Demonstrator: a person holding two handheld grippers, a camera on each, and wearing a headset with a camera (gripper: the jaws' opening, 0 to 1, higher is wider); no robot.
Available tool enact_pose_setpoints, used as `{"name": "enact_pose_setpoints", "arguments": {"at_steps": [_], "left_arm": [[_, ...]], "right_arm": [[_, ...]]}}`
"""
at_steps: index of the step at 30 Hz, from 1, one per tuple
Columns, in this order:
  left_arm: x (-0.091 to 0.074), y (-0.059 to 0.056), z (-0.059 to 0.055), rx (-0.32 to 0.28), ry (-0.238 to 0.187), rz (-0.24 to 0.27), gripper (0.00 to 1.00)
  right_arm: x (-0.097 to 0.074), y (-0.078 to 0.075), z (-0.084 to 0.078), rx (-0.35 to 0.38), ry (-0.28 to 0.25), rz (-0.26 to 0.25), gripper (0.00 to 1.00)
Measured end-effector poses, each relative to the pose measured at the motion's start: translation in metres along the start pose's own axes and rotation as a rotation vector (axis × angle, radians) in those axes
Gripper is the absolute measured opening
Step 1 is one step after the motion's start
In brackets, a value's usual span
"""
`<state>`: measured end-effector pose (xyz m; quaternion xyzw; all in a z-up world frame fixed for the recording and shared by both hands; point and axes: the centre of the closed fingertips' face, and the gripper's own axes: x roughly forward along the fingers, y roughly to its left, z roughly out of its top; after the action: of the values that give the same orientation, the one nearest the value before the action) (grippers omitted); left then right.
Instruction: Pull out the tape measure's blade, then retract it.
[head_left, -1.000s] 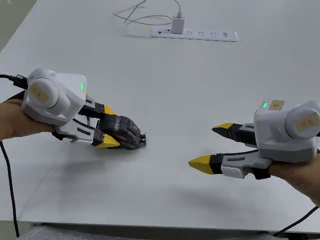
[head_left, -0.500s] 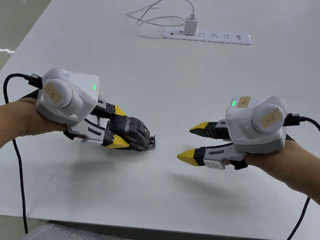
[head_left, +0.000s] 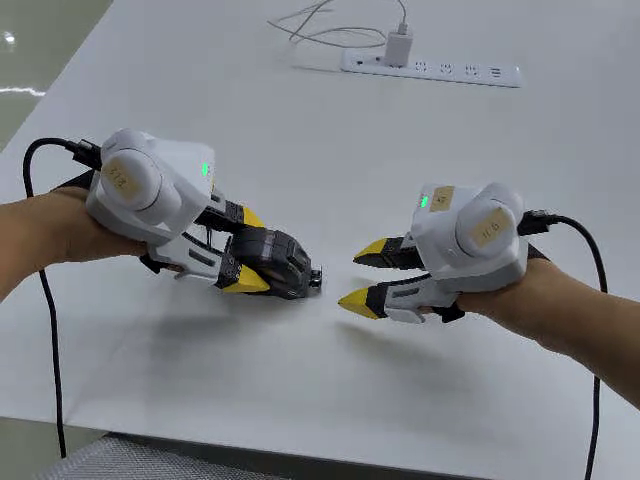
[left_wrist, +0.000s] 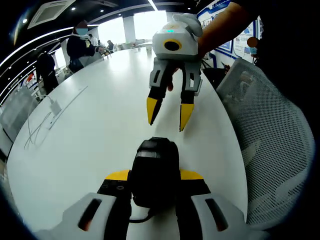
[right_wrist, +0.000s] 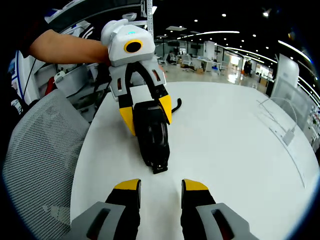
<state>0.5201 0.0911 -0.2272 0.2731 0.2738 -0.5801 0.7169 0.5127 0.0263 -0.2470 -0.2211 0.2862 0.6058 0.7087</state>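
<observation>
Hidden: rear of the tape (head_left: 282, 262), behind the left gripper (head_left: 248, 250) at centre left of the head view. Cut off: white cord (head_left: 330, 35) at the top edge, black cable (head_left: 49, 330) at the bottom left edge. Blurred and small: people (left_wrist: 80, 42), upper left of the left gripper view.

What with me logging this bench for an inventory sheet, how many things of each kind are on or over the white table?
tape measure: 1
handheld grippers: 2, the left gripper and the right gripper
power strip: 1
charger plugged into the strip: 1
Total: 5
</observation>
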Motion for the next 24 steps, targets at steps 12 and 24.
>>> {"name": "enact_pose_setpoints", "arguments": {"at_steps": [12,24], "left_arm": [[0.0,0.0,0.0,-0.001,-0.001,-0.001,0.28],[0.0,0.0,0.0,0.003,0.0,-0.004,0.28]], "right_arm": [[0.018,0.003,0.01,-0.123,0.013,0.079,0.19],[0.027,0.004,0.009,-0.205,0.027,0.158,0.17]]}}
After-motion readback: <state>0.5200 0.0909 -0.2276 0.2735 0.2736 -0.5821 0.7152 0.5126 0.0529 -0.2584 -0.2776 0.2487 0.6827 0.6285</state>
